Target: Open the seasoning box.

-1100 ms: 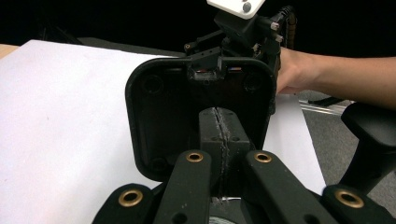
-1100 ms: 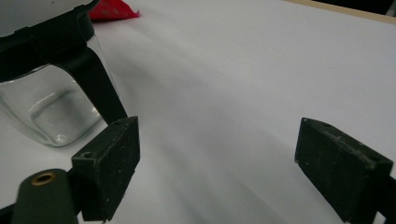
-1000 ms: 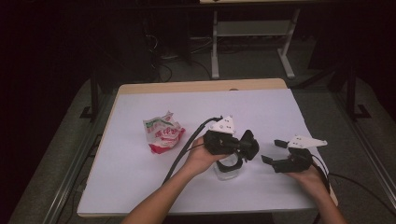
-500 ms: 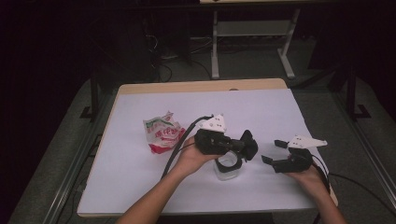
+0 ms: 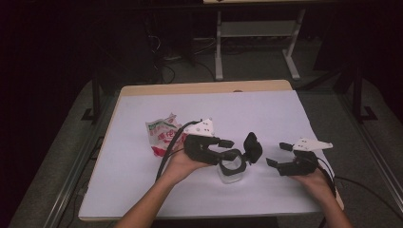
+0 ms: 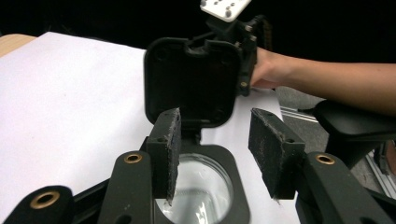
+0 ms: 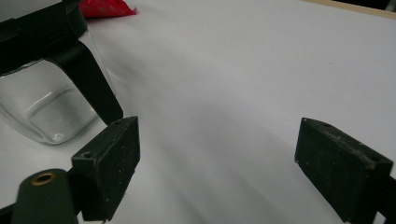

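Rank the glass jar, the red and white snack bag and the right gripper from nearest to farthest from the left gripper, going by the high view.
1. Glass jar: right under the left gripper, its black flip lid swung open.
2. Right gripper: to the jar's right, near the table's right edge.
3. Red and white snack bag: behind the left hand, toward the table's left.

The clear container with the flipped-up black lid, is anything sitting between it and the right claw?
Nothing visible does. Bare white tabletop lies between the right claw and the clear container; its raised lid faces that side. The left claw, jaws just opening, hovers over the container; the snack bag lies beyond.
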### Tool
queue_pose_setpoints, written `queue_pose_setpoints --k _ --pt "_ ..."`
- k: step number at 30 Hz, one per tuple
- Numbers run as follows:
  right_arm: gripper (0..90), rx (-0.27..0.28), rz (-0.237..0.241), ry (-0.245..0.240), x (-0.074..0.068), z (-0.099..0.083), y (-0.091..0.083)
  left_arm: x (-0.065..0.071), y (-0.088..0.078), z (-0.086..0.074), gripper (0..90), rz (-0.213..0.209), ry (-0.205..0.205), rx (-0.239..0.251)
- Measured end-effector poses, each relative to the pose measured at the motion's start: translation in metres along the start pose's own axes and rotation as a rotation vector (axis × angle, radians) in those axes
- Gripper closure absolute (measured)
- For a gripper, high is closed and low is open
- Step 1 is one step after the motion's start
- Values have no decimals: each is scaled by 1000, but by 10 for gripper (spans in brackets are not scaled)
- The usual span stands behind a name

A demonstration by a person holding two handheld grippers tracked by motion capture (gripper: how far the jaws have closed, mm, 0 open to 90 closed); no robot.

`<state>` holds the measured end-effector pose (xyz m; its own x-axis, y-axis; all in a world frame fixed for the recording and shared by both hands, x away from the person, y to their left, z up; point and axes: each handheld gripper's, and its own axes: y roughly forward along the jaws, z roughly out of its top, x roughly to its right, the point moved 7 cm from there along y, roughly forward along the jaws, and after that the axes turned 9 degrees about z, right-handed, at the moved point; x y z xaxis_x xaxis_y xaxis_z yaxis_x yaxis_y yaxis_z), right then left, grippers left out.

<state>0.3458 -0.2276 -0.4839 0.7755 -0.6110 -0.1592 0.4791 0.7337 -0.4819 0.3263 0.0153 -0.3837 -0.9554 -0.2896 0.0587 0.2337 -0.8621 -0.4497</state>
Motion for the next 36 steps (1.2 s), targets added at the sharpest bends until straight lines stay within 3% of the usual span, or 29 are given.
queue_pose_setpoints --k 11,36 --pt "136 -3 -8 3 2 -1 1 4 -27 -31 403 40 -16 -35" --pt "136 -2 -12 20 3 -3 2 -8 -96 -101 391 164 -112 -70"
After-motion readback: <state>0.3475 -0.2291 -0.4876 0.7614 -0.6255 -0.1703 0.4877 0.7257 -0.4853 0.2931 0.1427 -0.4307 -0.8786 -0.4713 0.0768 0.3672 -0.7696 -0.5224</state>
